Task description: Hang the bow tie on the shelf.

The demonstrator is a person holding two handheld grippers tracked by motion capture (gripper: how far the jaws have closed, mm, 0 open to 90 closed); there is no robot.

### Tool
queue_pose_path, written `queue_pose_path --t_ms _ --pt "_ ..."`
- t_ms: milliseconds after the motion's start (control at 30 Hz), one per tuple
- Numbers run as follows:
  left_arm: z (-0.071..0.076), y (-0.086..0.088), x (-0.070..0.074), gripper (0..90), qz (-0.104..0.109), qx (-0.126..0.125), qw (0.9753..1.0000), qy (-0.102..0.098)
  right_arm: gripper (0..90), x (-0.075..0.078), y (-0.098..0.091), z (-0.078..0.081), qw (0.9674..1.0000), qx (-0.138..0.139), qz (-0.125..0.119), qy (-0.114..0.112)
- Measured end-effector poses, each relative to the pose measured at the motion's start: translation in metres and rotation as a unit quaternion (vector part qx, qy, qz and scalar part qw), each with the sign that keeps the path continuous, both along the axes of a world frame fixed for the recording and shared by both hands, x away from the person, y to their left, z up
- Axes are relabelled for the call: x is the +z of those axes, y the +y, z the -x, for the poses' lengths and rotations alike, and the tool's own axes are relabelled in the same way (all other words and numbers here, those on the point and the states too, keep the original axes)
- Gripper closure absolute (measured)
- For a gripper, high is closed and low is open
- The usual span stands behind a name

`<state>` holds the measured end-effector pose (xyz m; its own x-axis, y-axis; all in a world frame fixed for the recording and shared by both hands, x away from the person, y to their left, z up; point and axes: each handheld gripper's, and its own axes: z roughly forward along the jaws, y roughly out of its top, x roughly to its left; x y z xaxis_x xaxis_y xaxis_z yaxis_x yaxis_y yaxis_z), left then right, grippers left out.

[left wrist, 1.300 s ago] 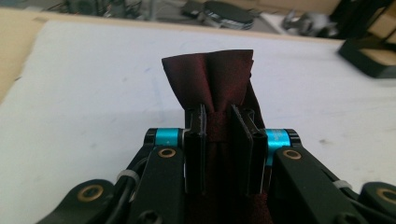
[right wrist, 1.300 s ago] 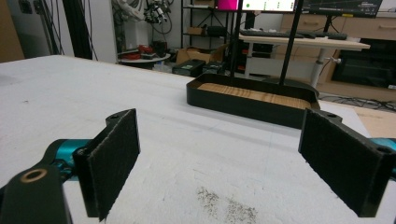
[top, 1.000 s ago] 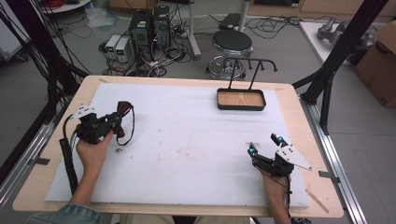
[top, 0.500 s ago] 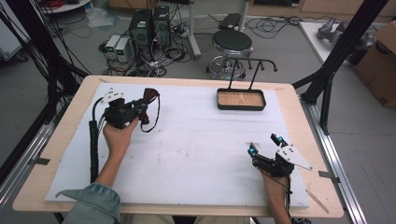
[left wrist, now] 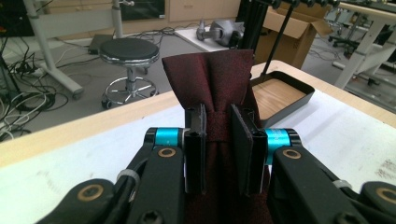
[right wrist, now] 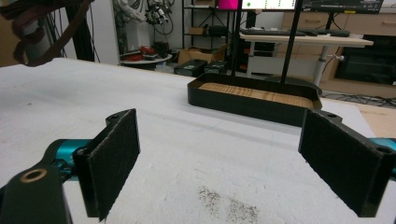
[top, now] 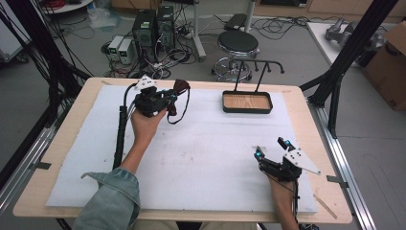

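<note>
Left gripper (top: 173, 97) up off the white foam-covered tabletop (top: 206, 158) near the far left area, jaws pinched tight on a dark maroon fabric bow tie (top: 181, 86) with a thin dark strap looping down below it. From the left gripper view, pads (left wrist: 243, 140) squeezing the narrow knot band of the bow tie (left wrist: 217, 84), wings of the cloth fanning out above and past the jaws. So bow tie hanging in the air, gripped at its middle, well short of the black oval tray with the wooden bottom (top: 247, 102) sitting further right along the far edge of the table. Strap dangling free, not touching the foam as far as visible.

Right gripper (top: 271, 149) parked low at the near right part of the table, jaws spread wide with nothing between them. Right gripper view: both black pads (right wrist: 114, 158) standing well apart over bare white foam, a little smudge of dark specks (right wrist: 229, 203) on the surface just ahead. Same tray (right wrist: 254, 100) straight in front, with black uprights rising from it. Strap of the bow tie (right wrist: 46, 32) peeking in at the upper left corner there.

Round black stool with chrome base (top: 238, 45) on the floor beyond the table, just behind the tray.
</note>
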<state>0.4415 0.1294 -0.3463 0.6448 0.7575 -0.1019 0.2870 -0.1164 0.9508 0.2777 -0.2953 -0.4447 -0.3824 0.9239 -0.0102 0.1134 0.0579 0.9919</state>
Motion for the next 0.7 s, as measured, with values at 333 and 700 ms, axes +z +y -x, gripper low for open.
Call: queue_pose_path --t_ms 333,700 --pt "-0.018 -0.033 0.011 75.7 -0.012 -0.020 0.9995 -0.020 11.8 0.000 0.000 0.000 1.0000 0.000 0.000 0.000" --pt "-0.040 -0.060 0.019 75.8 -0.031 -0.076 0.9950 -0.057 11.8 0.000 -0.001 -0.001 1.0000 0.001 -0.006 0.003"
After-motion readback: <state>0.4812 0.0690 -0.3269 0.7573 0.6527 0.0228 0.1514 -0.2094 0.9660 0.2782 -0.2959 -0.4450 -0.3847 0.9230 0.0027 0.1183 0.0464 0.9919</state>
